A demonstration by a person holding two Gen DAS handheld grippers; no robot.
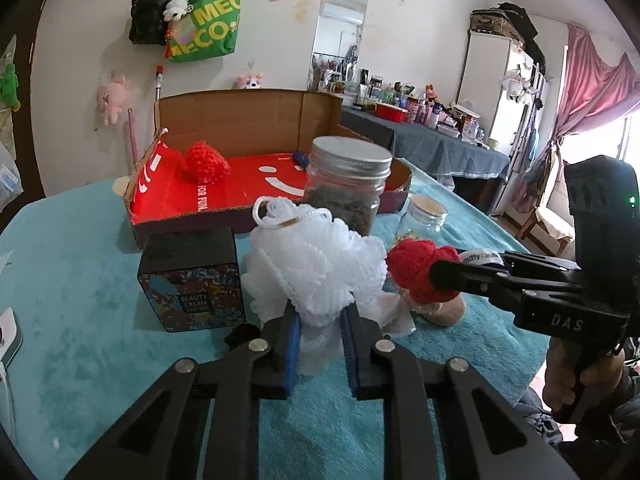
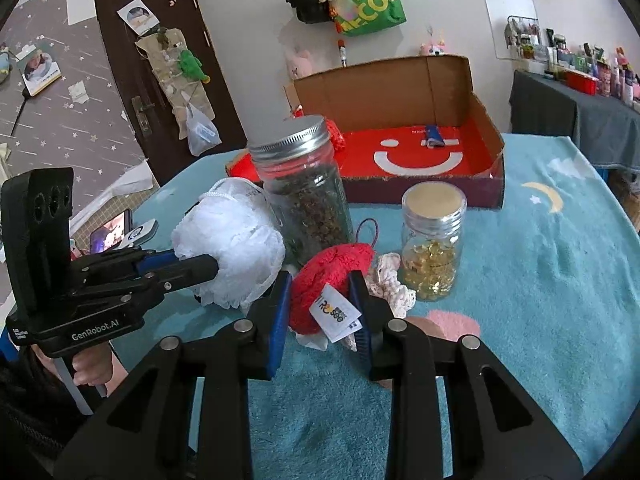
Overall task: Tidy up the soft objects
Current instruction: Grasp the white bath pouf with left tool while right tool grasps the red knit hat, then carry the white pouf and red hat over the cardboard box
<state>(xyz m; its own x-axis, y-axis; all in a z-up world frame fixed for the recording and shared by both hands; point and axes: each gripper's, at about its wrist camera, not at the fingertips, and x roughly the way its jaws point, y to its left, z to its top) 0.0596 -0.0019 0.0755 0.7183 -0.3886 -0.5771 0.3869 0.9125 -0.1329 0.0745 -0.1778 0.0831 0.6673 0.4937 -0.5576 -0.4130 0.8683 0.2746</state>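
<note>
While both grippers sit low over the teal blanket [image 2: 540,280], each one has a soft thing pinched: the left gripper [image 1: 320,344] is clamped on the white mesh pouf [image 1: 316,264], its blue pads squeezing the pouf's lower folds, and the right gripper [image 2: 320,308] is closed on the red plush toy [image 2: 328,276], pads pressing either side of it with the white label [image 2: 336,312] hanging out between them.

Take the tall lidded jar [image 2: 304,192] as the marker. The pouf lies just in front of it and to its left in the right wrist view, touching or nearly touching the glass. The red toy lies in front of it to the right, beside a crocheted cream piece [image 2: 390,280], with the small jar of yellow capsules [image 2: 432,248] just beyond that. Behind the tall jar stands the open cardboard box [image 2: 488,120] with the red smiley floor, and a red knitted thing [image 1: 204,164] is already inside, so that box looks like the destination.

The step in hand reads as the lift. Both grips look shallow on compressible stuff, so raise slowly and watch for the mesh sliding out of the pads. The real hazard is that tall jar: it stands between both loads and the box. Lift clear of its lid first, carry around or over it, and let go only once inside the box walls.
</note>
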